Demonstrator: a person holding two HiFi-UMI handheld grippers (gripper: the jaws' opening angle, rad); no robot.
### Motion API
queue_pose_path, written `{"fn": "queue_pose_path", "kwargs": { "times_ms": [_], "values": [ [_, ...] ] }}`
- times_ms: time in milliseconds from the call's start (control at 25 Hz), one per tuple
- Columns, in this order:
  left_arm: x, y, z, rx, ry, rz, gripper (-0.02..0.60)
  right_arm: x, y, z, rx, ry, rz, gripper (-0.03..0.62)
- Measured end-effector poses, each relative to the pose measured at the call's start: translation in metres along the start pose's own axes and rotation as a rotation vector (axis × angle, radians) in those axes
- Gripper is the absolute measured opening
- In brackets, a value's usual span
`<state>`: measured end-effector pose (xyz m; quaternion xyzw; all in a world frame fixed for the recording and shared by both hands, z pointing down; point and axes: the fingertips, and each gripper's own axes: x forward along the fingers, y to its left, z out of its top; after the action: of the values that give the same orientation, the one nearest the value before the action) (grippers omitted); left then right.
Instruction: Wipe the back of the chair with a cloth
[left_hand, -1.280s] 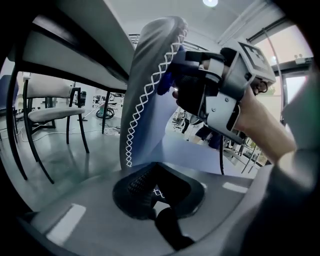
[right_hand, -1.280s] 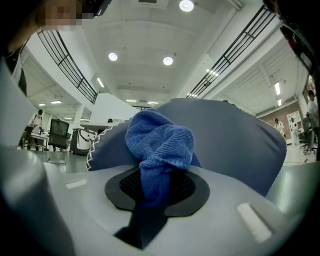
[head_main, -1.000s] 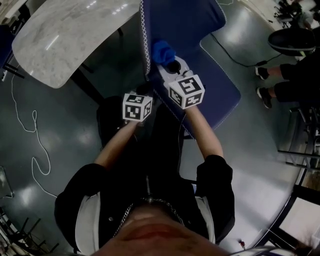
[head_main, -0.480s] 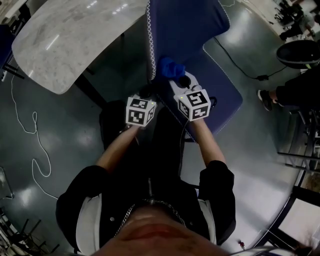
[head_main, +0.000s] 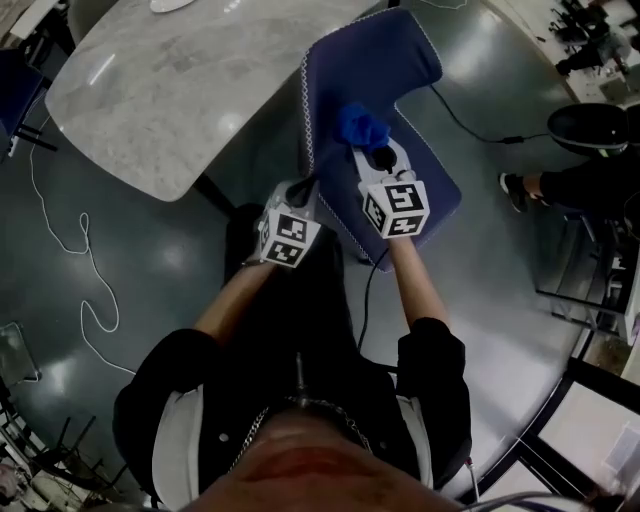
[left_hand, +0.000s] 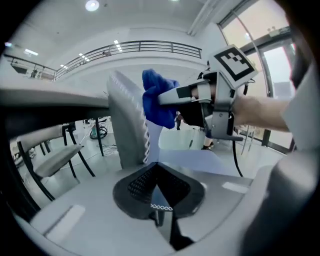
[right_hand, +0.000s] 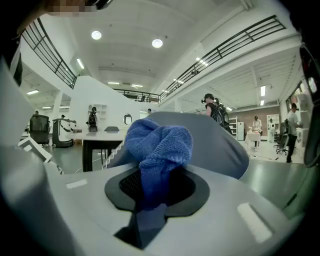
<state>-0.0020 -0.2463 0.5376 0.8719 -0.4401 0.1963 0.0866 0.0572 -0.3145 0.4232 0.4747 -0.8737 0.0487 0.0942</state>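
Grey polished floor (head_main: 150, 270) and a marble worktop (head_main: 170, 80) frame the blue chair (head_main: 375, 60) in the head view, where the right claw (head_main: 372, 150) holds the cloth (head_main: 362, 126) against the chair's back. In the left gripper view, the left claw (left_hand: 156, 172) appears closed on the chair's stitched edge. In the right gripper view, the jaws clamp the bunched cloth. Wiping looks underway, with much of the back likely left.

Table (head_main: 170, 90) cut off by the top edge; chair (head_main: 375, 70) partly hidden behind the right gripper (head_main: 372, 148).
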Motion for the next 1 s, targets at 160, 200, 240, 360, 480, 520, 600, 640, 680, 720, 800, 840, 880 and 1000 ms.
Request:
{"fn": "queue_pose_path", "kwargs": {
  "times_ms": [160,200,240,360,480,520,600,640,680,720,800,840,880,1000],
  "values": [
    [-0.048,-0.013,0.051,0.022,0.04,-0.046,0.005,-0.036,0.001,0.067,0.075,-0.021,-0.106,0.094],
    [-0.06,-0.011,0.066,0.019,0.043,-0.047,0.005,-0.042,0.005,0.084,0.085,-0.02,-0.116,0.095],
    [-0.073,-0.01,0.081,0.015,0.047,-0.042,0.005,-0.047,0.01,0.1,0.095,-0.014,-0.117,0.095],
    [-0.113,-0.016,0.135,0.003,0.051,-0.021,0.005,-0.076,0.023,0.144,0.108,0.02,-0.104,0.095],
    [-0.148,-0.028,0.194,-0.022,0.039,-0.007,0.005,-0.108,0.03,0.191,0.107,0.046,-0.099,0.095],
    [-0.159,-0.032,0.213,-0.031,0.037,0.001,0.005,-0.119,0.031,0.205,0.11,0.053,-0.097,0.095],
    [-0.18,-0.042,0.251,-0.049,0.037,0.014,0.005,-0.143,0.032,0.232,0.121,0.068,-0.087,0.095],
    [-0.192,-0.048,0.269,-0.063,0.038,0.015,0.005,-0.155,0.034,0.244,0.125,0.076,-0.078,0.095],
    [-0.203,-0.054,0.284,-0.079,0.038,0.014,0.005,-0.166,0.037,0.255,0.126,0.084,-0.07,0.095],
    [-0.213,-0.057,0.296,-0.093,0.036,0.012,0.005,-0.174,0.041,0.265,0.124,0.088,-0.067,0.095],
    [-0.227,-0.053,0.314,-0.106,0.021,0.021,0.005,-0.18,0.047,0.283,0.126,0.083,-0.082,0.095],
    [-0.233,-0.049,0.32,-0.106,0.011,0.029,0.005,-0.181,0.052,0.287,0.134,0.075,-0.095,0.095],
    [-0.239,-0.044,0.324,-0.106,0.004,0.038,0.005,-0.182,0.058,0.289,0.143,0.067,-0.106,0.095],
    [-0.255,-0.035,0.323,-0.125,-0.003,0.05,0.005,-0.19,0.083,0.286,0.148,0.064,-0.119,0.094]
  ]
}}
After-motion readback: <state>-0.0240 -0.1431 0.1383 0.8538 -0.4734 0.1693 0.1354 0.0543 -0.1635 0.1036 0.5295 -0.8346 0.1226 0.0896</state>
